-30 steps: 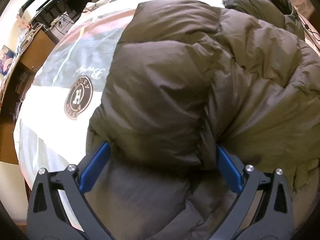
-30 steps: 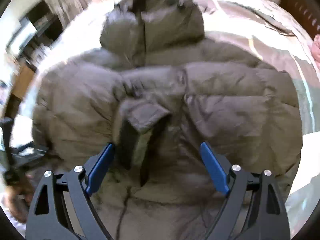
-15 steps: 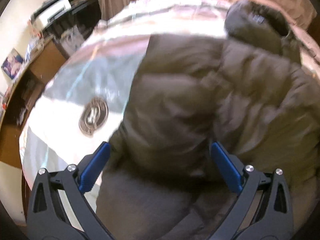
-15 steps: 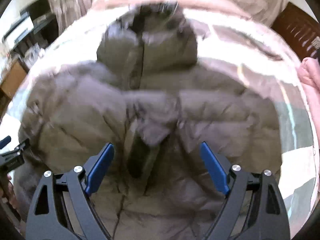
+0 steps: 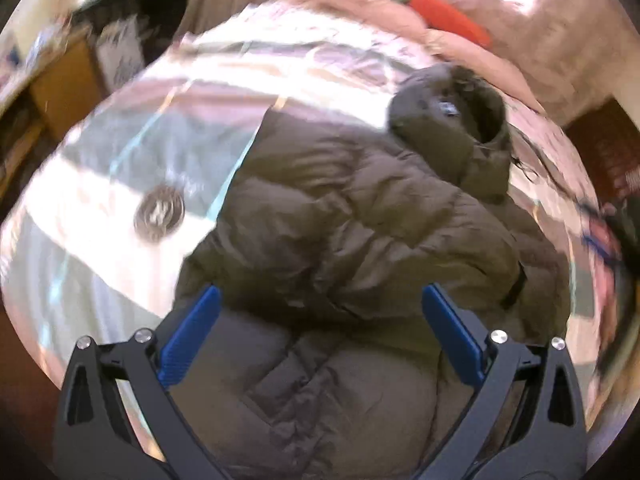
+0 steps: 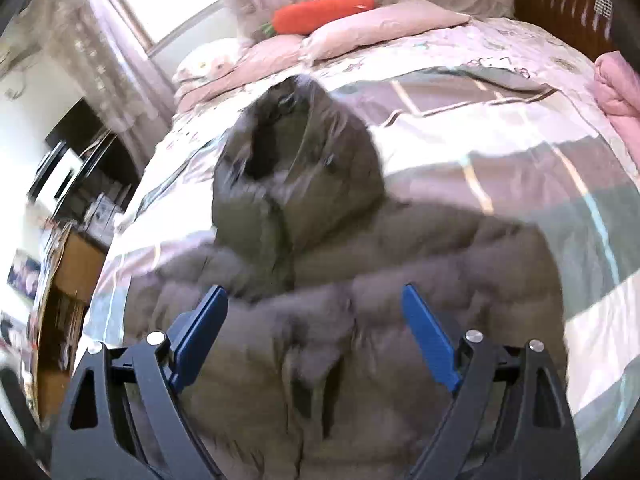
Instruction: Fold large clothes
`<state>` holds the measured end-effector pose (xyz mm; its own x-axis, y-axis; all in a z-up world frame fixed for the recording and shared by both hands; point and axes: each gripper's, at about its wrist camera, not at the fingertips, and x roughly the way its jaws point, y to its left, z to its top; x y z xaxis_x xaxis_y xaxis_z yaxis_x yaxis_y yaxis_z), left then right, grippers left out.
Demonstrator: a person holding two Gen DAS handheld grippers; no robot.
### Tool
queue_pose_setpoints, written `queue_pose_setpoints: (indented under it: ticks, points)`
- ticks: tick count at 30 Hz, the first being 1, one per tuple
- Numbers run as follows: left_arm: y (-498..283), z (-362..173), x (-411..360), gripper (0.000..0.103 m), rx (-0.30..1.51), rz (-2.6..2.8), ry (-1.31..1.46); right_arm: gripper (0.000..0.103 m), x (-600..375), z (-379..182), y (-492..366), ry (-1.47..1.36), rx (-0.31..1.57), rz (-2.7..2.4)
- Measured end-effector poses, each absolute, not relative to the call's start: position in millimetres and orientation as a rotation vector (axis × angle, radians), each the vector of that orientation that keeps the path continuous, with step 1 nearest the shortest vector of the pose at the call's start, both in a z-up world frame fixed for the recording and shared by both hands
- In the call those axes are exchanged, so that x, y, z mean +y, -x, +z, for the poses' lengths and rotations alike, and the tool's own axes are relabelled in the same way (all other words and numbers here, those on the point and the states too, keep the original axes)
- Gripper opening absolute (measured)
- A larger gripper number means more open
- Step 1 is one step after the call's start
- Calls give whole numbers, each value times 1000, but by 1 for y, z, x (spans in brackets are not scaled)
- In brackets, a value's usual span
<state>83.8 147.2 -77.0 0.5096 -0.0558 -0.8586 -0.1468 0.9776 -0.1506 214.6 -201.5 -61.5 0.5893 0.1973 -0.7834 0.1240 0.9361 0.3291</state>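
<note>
Your jacket (image 5: 360,240) lies on the bed (image 5: 100,280), sleeves seemingly folded in; hood and body remain unfolded. Your left gripper (image 5: 320,320) and right gripper (image 6: 316,320) gape, empty.

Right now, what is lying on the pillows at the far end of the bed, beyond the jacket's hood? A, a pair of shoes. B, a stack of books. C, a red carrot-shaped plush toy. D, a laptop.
C: a red-orange carrot-shaped plush with a green leafy end rests on the pink pillows beyond the puffer jacket, whose hood points toward them.
</note>
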Motion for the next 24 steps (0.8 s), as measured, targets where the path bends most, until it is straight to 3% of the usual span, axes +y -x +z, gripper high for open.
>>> queue_pose_setpoints:
  ticks: [5, 12, 13, 14, 18, 24]
  points:
    - [-86, -84, 138, 101, 1060, 5, 148, 89, -195, -73, -347, -262, 1001, -41]
    - [-106, -129, 163, 101, 1170, 42, 199, 87, -182, -141, -518, -193, 1122, -177]
    - [-111, -134, 165, 101, 1179, 49, 199, 59, -182, -150, -525, -190, 1140, -174]
    - [-115, -138, 167, 101, 1180, 52, 204, 3, -183, -158, -531, -182, 1168, -186]
    - [-140, -142, 169, 101, 1196, 57, 269, 5, -198, -118, -492, -265, 973, -90]
    - [-125, -101, 145, 101, 1078, -30, 222, 5, -217, -15, -291, -188, 705, 255]
